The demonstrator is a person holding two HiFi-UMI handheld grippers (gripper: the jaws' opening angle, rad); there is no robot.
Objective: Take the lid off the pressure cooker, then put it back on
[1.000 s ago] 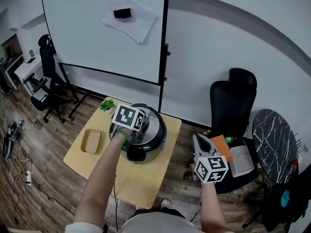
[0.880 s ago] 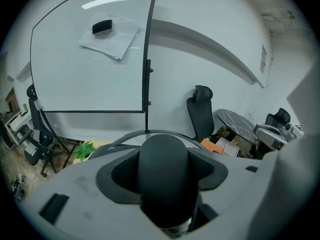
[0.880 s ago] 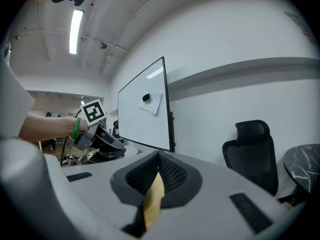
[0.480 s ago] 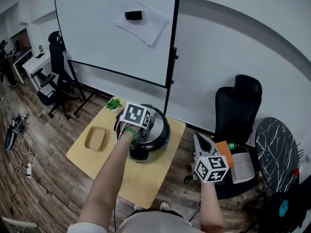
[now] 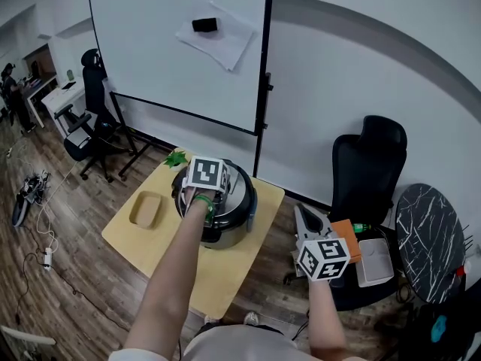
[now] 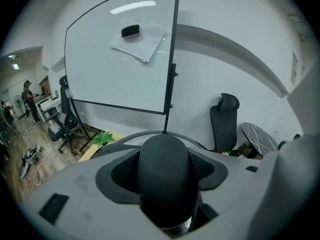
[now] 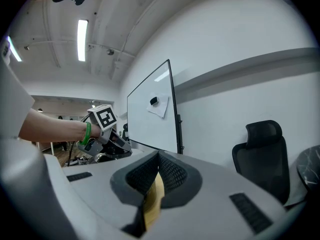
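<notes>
Lid knob (image 6: 164,184) fills the left gripper (image 6: 165,159), whose wide-set jaws clamp its sides. The lid (image 5: 239,188) looks seated on the pressure cooker (image 5: 229,220) on the table (image 5: 218,277), so I judge both lifting and refitting are left (or the refit is ending; I cannot tell). The right gripper (image 7: 157,173), jaws together and empty, hangs at the cooker's 4 o'clock. Counted: one cooker, one lid, one tray (image 5: 146,210) at 9 o'clock, one plant (image 5: 176,159) at 11, two grippers.
</notes>
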